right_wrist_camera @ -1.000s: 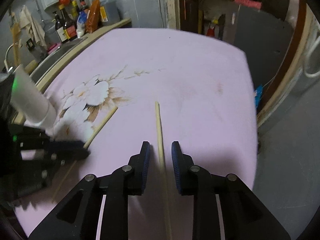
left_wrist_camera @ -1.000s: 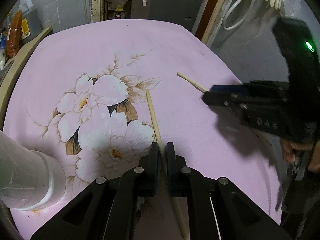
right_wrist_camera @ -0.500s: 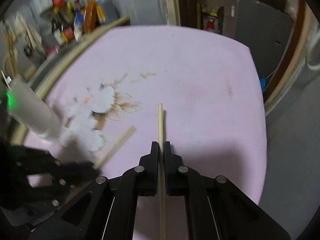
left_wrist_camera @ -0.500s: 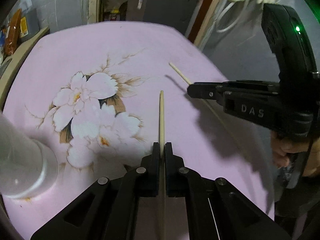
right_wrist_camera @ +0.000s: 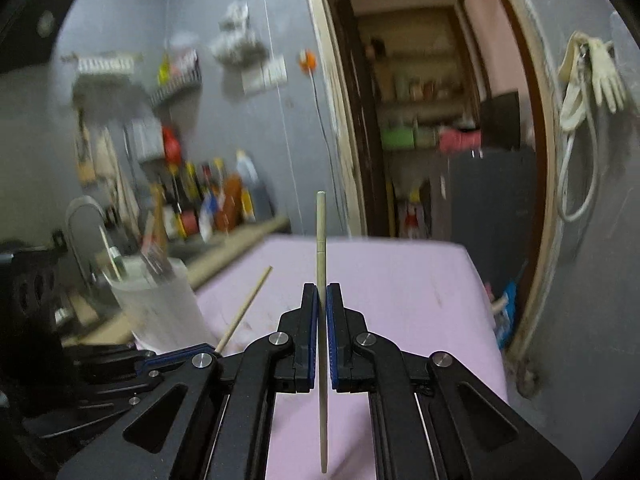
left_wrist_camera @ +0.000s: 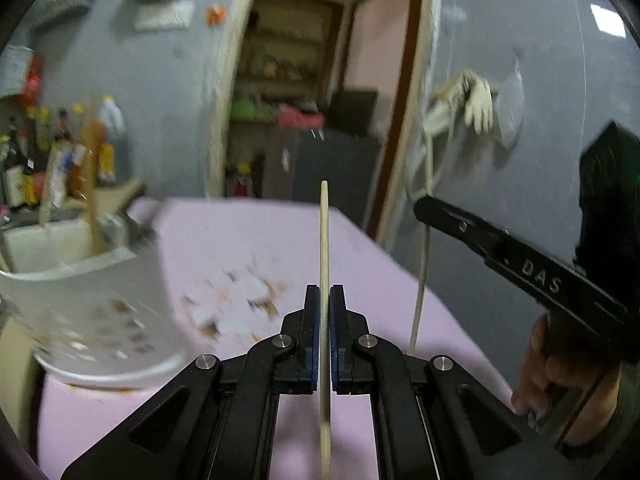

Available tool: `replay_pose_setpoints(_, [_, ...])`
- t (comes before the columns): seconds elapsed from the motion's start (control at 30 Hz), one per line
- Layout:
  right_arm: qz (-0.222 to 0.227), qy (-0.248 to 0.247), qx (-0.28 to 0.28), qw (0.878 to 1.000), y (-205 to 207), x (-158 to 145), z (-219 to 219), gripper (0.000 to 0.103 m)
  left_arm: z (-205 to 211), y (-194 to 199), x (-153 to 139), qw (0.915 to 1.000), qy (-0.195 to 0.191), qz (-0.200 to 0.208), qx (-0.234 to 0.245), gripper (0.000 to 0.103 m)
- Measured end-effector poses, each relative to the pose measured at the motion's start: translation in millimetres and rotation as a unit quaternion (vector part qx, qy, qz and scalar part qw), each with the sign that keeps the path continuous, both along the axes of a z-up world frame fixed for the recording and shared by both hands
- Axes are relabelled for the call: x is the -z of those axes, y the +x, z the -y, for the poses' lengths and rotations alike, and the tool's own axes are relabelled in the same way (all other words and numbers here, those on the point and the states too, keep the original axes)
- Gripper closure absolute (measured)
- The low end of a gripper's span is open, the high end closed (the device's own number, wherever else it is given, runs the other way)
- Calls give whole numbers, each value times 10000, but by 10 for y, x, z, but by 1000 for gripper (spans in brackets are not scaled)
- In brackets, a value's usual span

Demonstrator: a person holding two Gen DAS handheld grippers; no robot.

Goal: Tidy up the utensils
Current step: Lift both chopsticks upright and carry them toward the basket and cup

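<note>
My left gripper (left_wrist_camera: 325, 294) is shut on a wooden chopstick (left_wrist_camera: 324, 240) and holds it upright above the pink floral tablecloth (left_wrist_camera: 248, 240). My right gripper (right_wrist_camera: 322, 292) is shut on a second wooden chopstick (right_wrist_camera: 321, 236), also lifted and pointing up. A white utensil holder (left_wrist_camera: 92, 304) with several utensils in it stands to the left; it also shows in the right wrist view (right_wrist_camera: 160, 304). In the left wrist view the right gripper (left_wrist_camera: 424, 204) and its chopstick (left_wrist_camera: 420, 280) are at the right. In the right wrist view the left chopstick (right_wrist_camera: 246, 306) sticks up at the left.
A counter with bottles (right_wrist_camera: 216, 204) and a curved tap (right_wrist_camera: 82, 216) lies behind the table at the left. A doorway with shelves (right_wrist_camera: 424, 120) is straight behind. Gloves and a hose (right_wrist_camera: 588, 80) hang on the right wall. The table's right edge (right_wrist_camera: 480, 280) drops off.
Both grippers have lifted their chopsticks off the cloth and tilted up, so the views now face the room. The utensil holder now looms larger at the left.
</note>
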State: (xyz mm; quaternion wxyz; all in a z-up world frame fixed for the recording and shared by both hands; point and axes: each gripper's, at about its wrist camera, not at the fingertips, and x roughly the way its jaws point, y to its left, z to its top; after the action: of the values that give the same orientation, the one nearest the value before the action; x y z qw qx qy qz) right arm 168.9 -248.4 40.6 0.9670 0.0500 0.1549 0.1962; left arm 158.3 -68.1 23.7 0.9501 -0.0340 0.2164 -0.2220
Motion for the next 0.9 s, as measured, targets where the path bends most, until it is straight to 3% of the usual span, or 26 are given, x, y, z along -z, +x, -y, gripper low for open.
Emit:
replay_pose_setpoints(0.17, [390,51,-205,9990,-46,-258,-246,100,-340,-132,-298,9963,-331,697,-383,101])
replay_pose_setpoints(0.33, [623,292,-570,9960,-36,-540,-461,100,-743,-71,-546,9901,-530,1068,-742,101])
replay_pose_setpoints(0.5, [874,578,-1000,9895,-22,-836,-723,100,-1234,-42,-713,9806,-882,1264,-1210,101])
replay_pose_setpoints(0.63, [1143,779,-1234,9827,19,-1031,-930,100,-1643,31,-815,9707,-954,1454,-1657,101])
replay_pose_setpoints(0.9, [1462,971,-1371,9749,214,-1064,-1328,100,-2178,252,-742,9544,-1265,1551,-2216,101])
